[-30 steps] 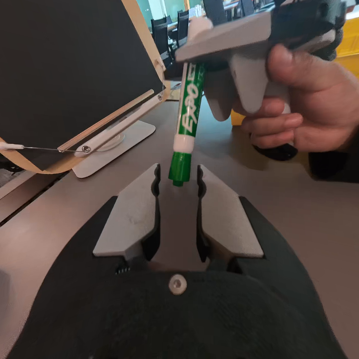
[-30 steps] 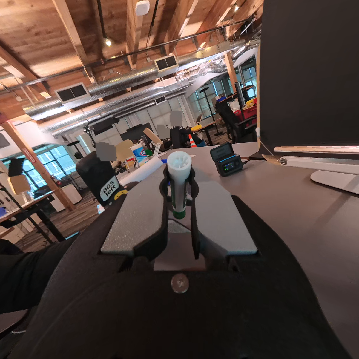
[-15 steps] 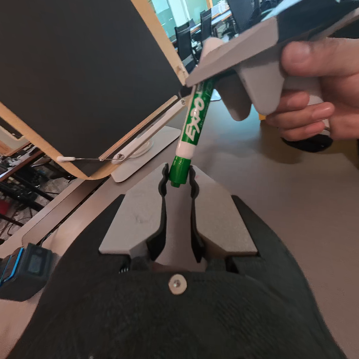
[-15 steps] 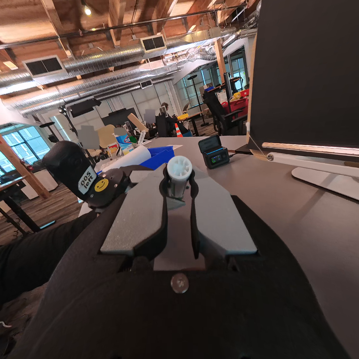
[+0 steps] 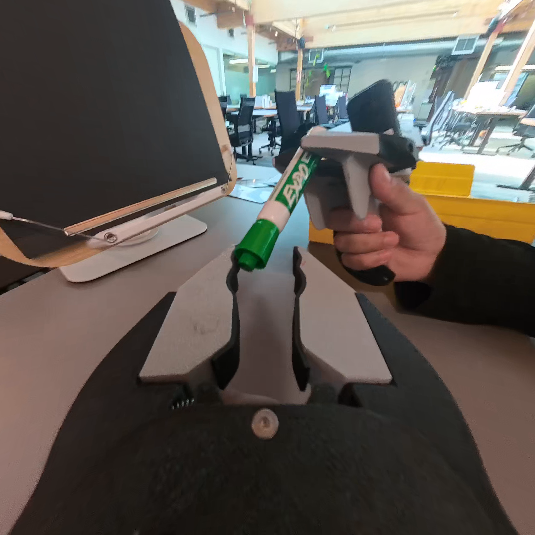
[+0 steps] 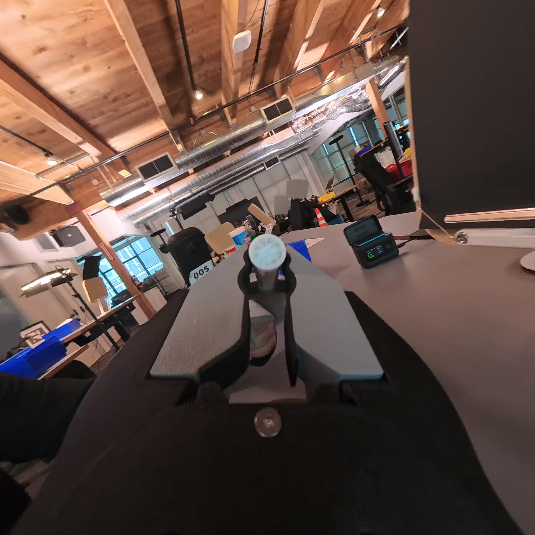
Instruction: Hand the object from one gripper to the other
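A green and white marker [image 5: 289, 191] is clamped by its white rear end in my right gripper [image 5: 309, 150], which a hand [image 5: 399, 231] holds up above the grey table. The marker slants down to the left. Its green cap [image 5: 256, 249] hangs just over the tip of the left finger [image 5: 202, 312] of my left gripper [image 5: 264, 257], which is open and holds nothing. In the right wrist view the right gripper [image 6: 267, 270] is shut on the marker's ribbed white end [image 6: 267, 252]. The left gripper's black body [image 6: 188, 249] shows behind it.
A black panel on a white stand [image 5: 121, 254] stands at the left of the grey table [image 5: 58, 318]. Yellow bins [image 5: 463, 202] sit at the back right. A small black case [image 6: 373, 246] and a blue bin [image 6: 299, 249] lie on the table. Some 6 cm of space lies between my two pairs of fingers.
My left gripper's jaws, half a second ago narrowed around the green cap, have opened wider. The marker now leans more and its cap has shifted toward the left finger's tip.
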A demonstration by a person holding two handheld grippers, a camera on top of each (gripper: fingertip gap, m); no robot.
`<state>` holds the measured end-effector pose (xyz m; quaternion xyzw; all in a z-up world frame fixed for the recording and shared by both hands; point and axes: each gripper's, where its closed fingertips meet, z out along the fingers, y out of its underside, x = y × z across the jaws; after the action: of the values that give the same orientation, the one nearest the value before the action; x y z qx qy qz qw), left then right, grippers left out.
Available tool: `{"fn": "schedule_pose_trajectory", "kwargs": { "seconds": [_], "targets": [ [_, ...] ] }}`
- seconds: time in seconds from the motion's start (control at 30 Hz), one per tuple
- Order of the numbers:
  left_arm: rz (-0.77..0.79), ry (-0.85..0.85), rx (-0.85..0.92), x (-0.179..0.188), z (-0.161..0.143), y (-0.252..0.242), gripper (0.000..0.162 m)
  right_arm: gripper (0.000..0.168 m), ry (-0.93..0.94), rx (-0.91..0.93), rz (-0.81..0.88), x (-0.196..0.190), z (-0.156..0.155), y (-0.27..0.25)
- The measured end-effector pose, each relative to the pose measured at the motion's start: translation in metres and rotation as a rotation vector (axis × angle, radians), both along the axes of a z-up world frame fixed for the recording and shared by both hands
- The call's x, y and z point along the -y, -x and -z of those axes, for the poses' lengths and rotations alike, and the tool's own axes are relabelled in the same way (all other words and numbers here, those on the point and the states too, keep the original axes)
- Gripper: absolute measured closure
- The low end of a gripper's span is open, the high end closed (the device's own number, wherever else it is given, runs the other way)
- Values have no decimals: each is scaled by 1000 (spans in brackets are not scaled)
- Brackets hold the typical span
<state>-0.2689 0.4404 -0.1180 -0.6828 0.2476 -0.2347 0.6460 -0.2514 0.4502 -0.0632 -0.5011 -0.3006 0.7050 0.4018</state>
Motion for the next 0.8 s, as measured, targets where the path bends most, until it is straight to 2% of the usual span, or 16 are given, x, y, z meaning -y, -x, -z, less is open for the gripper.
{"fn": "schedule_pose_trajectory", "kwargs": {
  "seconds": [0.07,0.27,0.47,0.5,0.53,0.67,0.8],
  "targets": [
    [9,-18,35,3,-7,0,140,152,-19,-7,-36,8,-2,2],
    [21,-68,-19,7,-12,4,141,152,-52,31,-70,14,1,2],
    [46,-90,92,13,-30,10,143,153,-66,26,-146,26,1,4],
    [44,-95,128,13,-34,13,149,153,-71,37,-154,28,3,6],
    [33,-105,172,13,-39,18,162,153,-81,54,-154,30,6,9],
    [20,-94,271,12,-47,30,162,152,-100,104,-176,38,17,19],
    [5,-70,278,9,-45,34,159,152,-108,76,-157,36,10,16]
  ]
}}
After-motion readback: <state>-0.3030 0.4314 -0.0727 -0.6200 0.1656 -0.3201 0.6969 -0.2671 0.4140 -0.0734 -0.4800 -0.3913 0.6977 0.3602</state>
